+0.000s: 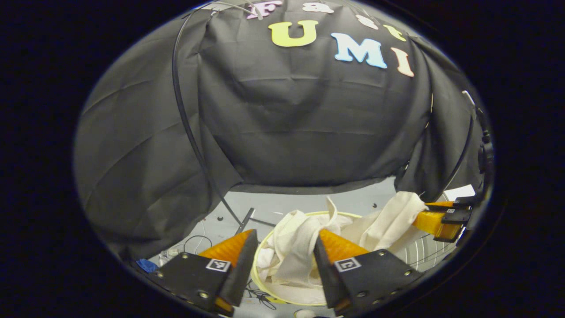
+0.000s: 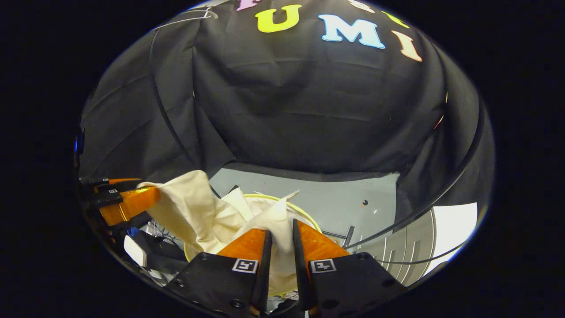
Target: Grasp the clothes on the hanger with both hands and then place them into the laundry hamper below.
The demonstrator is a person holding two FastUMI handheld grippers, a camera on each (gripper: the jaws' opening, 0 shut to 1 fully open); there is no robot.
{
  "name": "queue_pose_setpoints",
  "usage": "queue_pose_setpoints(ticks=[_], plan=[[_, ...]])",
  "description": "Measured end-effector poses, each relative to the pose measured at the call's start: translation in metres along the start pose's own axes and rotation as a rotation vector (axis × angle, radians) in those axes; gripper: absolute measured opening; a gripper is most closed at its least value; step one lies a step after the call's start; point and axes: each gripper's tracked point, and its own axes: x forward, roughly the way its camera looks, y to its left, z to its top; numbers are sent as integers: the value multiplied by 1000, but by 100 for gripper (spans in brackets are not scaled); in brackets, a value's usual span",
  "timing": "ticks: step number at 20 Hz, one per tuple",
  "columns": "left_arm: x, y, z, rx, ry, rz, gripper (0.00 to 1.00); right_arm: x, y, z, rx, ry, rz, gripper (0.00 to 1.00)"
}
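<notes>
Looking along the left gripper point(image 1: 284, 247) in the left gripper view, we see its two fingers spread wide at the bottom of the frame, with cream clothes point(image 1: 300, 247) bunched between them; we cannot tell whether either finger touches the cloth. The clothes lie heaped in the laundry hamper point(image 1: 260, 282), whose pale yellow-green rim curves round them in the lower middle of the frame. One fold of the cloth rises toward the lower right, where the right gripper point(image 1: 435, 216) pinches its end.

In the right gripper view, we see the right gripper point(image 2: 279, 247) at the bottom middle, its fingers drawn narrow with a strip of the clothes point(image 2: 207, 212) pressed between them. From there the cloth runs up and across to the middle left of the frame, where the left gripper point(image 2: 128, 201) meets its far corner; whether that one grips the cloth we cannot make out from here. The hamper's rim point(image 2: 304, 212) shows just behind the cloth, on the grey floor point(image 2: 348, 194).
</notes>
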Motion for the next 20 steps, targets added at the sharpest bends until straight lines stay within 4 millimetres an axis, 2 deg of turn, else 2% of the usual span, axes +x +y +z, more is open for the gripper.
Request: queue_pose_setpoints(ticks=[3,5,9,12,17,20], plan=[[-6,1,4,-12,-12,7,96,-6,4,14,-17,-39,12,79],[-10,3,5,-6,-16,18,97,-8,3,20,-25,-55,10,99],[-24,4,18,10,-44,30,96,-19,1,29,-12,-79,-2,99],[-39,8,37,24,-76,41,97,-36,1,42,-5,-116,-16,99],[-95,-1,94,32,-193,6,96,-96,-7,87,8,-230,-60,99],[-133,-7,142,36,-285,-24,96,-141,-15,118,33,-315,-85,99]])
